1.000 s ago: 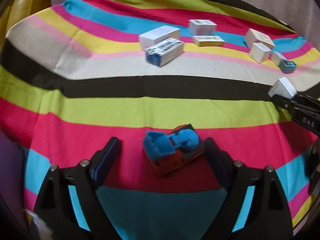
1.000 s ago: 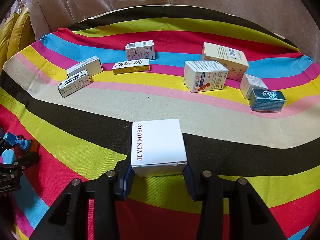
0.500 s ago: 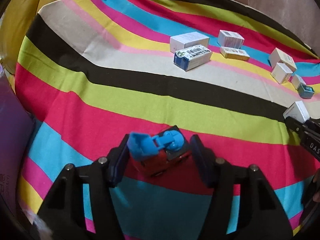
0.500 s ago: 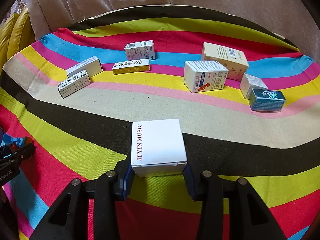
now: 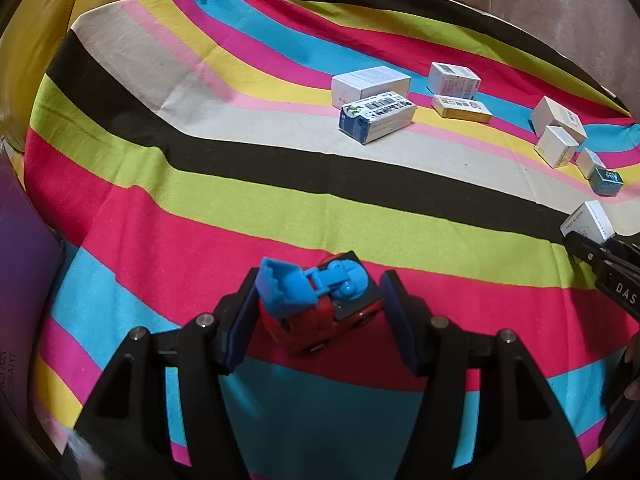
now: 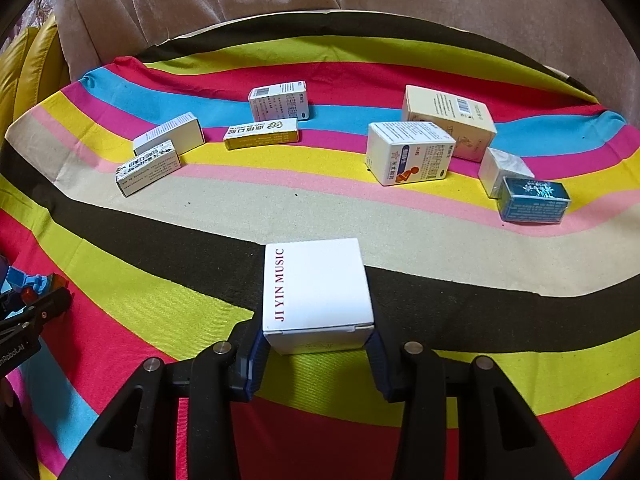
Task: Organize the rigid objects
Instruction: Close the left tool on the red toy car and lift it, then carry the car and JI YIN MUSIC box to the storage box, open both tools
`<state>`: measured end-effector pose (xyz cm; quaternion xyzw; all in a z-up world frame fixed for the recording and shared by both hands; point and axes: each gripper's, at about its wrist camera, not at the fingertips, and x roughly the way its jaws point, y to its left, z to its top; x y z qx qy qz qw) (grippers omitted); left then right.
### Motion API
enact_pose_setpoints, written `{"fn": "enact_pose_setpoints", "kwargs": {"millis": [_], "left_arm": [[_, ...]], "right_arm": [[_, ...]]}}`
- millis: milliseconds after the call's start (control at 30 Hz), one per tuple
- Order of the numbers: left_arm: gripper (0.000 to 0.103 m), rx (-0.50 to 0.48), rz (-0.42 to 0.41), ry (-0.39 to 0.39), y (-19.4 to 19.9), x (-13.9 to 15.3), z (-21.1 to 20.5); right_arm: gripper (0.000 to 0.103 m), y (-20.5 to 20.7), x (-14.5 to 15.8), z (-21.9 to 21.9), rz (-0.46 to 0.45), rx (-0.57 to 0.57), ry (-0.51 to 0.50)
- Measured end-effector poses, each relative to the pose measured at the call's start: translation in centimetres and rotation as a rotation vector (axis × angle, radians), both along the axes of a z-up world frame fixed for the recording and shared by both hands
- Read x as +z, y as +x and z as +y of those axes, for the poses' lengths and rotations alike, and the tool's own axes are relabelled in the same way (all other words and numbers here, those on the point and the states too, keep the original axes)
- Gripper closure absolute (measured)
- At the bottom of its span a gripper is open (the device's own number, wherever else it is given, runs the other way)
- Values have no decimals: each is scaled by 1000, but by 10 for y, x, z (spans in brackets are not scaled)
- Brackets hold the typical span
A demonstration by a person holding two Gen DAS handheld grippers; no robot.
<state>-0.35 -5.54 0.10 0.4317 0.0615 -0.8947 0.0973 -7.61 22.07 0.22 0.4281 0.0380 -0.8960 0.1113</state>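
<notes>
A small red toy truck with a blue scoop (image 5: 320, 312) sits on the striped cloth (image 5: 200, 208) between the pads of my left gripper (image 5: 320, 292), which is shut on it. The left pad presses the scoop and the right pad meets the truck's rear. In the right wrist view the truck (image 6: 28, 284) shows at the far left edge. My right gripper (image 6: 316, 342) is shut on a white cube box (image 6: 316, 284) printed "JI YIN MUSIC", held just above the cloth. The same box (image 5: 588, 220) appears at the right edge of the left wrist view.
Several medicine boxes lie across the far stripes: a pair at the left (image 6: 160, 156), a yellow one (image 6: 260, 134), larger white ones (image 6: 408, 152) and a dark blue one (image 6: 532, 200). A yellow cushion (image 5: 32, 40) borders the cloth's left side and a brown sofa back (image 6: 320, 0) its far side.
My left gripper's jaws came in from wide apart onto the toy truck, and the gripper rolled a little. The right gripper and its white box stayed still.
</notes>
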Motion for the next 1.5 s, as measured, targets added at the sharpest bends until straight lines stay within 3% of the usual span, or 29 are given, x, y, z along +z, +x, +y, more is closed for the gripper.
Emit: {"fn": "enact_pose_setpoints", "kwargs": {"millis": [233,467,833,933,1067,1500], "left_arm": [[40,1,0,2,0,0,1],[40,1,0,2,0,-1,0],[40,-9,-12,-5,3,2,3],[40,-1,3,45,17,9,-1],[40,-29,45,48,45,24,2],[40,-37,94,-41,112,52,-8]], "right_arm": [[60,7,2,0,-18,-36,9],[60,49,10,-14,-36,-83,-54],[60,112,21,-64,-17,19,-39],[60,122,23,-63,-17,27,-43],[60,127,27,-61,-23,18,-67],[60,146,45,-102,-2,124,-80]]}}
